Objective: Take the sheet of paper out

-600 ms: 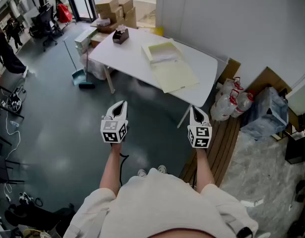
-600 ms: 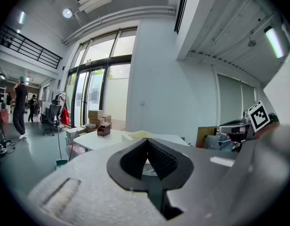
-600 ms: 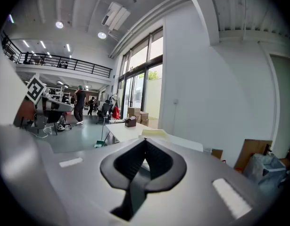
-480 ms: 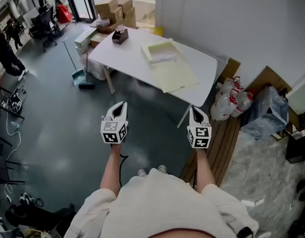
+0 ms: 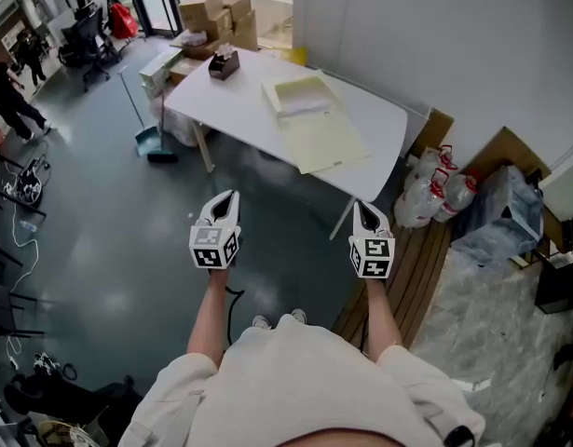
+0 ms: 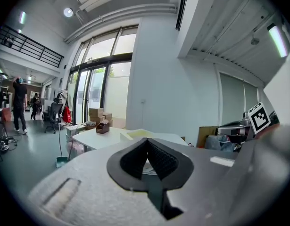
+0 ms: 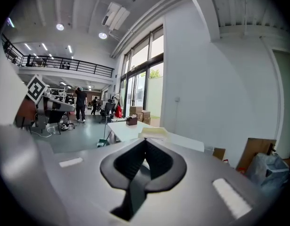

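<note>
A pale yellow folder [image 5: 316, 124] lies open on the white table [image 5: 221, 101] across the room, and a white sheet of paper [image 5: 309, 108] shows at its fold. Both grippers hang in the air well short of the table, over the floor. My left gripper [image 5: 227, 196] is shut with nothing in it, its tips meeting. My right gripper [image 5: 361, 207] is likewise shut and empty. In the left gripper view the folder [image 6: 137, 133] shows far off beyond the shut tips [image 6: 147, 141]. The right gripper view has the folder [image 7: 154, 132] just above its shut tips [image 7: 145, 141].
A small brown box [image 5: 224, 64] stands at the table's far end. Cardboard boxes [image 5: 216, 12] are stacked behind it, and a dustpan and broom [image 5: 148, 141] lean at the table's left. Bags of bottles [image 5: 435, 194] and wooden slats [image 5: 416, 268] lie to the right. A person [image 5: 11, 91] walks at far left.
Both grippers keep their place and stay shut. The view has shifted slightly, and the person at the far left has walked on.
</note>
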`<state>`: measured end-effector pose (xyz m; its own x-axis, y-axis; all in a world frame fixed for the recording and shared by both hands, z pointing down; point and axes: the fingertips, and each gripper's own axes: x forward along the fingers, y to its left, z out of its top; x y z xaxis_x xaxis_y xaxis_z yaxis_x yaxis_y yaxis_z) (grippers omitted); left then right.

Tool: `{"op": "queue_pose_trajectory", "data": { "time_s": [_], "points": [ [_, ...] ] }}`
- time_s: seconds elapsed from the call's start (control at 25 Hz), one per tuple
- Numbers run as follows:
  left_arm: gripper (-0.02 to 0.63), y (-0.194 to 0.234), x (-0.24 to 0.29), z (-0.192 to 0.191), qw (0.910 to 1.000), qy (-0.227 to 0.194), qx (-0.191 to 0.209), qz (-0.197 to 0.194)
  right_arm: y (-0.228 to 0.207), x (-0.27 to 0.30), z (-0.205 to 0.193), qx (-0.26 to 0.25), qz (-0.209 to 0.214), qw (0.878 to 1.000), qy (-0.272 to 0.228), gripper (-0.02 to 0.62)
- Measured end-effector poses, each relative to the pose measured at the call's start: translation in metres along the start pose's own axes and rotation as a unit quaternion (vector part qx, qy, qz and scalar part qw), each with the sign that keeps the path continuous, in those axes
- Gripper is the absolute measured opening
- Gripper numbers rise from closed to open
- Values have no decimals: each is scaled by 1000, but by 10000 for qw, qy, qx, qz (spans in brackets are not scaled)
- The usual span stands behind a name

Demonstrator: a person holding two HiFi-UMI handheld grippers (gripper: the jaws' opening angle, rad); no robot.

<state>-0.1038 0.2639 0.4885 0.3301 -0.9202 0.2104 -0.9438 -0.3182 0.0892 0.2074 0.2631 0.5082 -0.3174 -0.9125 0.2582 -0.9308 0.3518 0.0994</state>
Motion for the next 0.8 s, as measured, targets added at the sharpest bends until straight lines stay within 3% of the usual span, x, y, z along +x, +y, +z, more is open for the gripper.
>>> {"op": "queue_pose_trajectory", "data": {
  "time_s": [0.36,0.8],
  "points": [
    [3,-13,15,-4,9999,52,-62,124,-11,16,-4,-71,239,9997,46,1],
    [3,3,67,-8,9999,102,-137,13,-18,65,-7,-166,271,9994,166,2]
  ]
}}
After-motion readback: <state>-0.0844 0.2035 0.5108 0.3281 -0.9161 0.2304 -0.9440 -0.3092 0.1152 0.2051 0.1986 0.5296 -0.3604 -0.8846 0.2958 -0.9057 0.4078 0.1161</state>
